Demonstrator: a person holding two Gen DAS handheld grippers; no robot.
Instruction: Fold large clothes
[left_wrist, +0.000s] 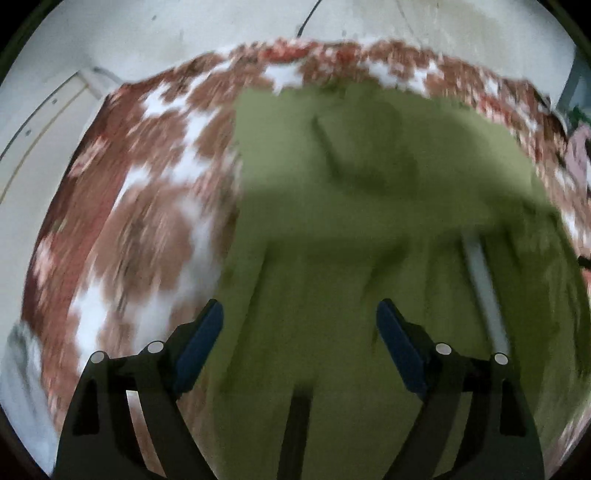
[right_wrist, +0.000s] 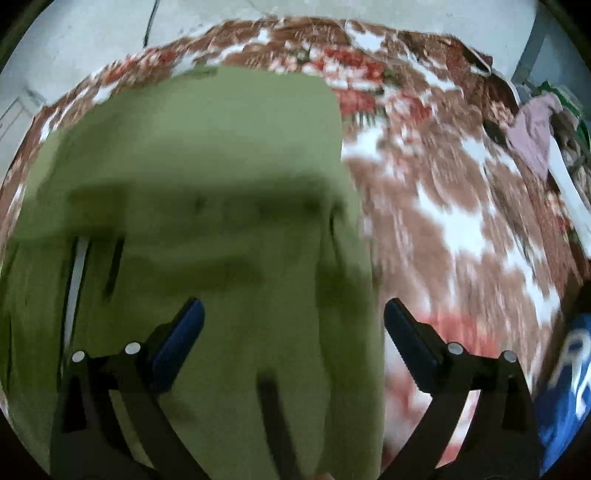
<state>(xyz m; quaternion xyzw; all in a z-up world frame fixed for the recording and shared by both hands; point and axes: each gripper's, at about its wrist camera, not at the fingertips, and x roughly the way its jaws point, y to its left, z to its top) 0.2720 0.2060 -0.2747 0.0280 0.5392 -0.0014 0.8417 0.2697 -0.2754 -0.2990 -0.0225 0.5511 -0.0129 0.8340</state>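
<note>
An olive-green garment lies on a brown, red and white patterned bedspread. Its far part looks folded over, with a shadowed fold edge across the middle. My left gripper is open and empty above the garment's near left part. In the right wrist view the same garment fills the left half, over the bedspread. My right gripper is open and empty above the garment's near right edge. Both views are motion-blurred.
A white strip runs along the garment's near part. A pile of pink, white and green clothes lies at the bed's far right. Blue fabric with white lettering is at the right edge. A pale wall stands behind the bed.
</note>
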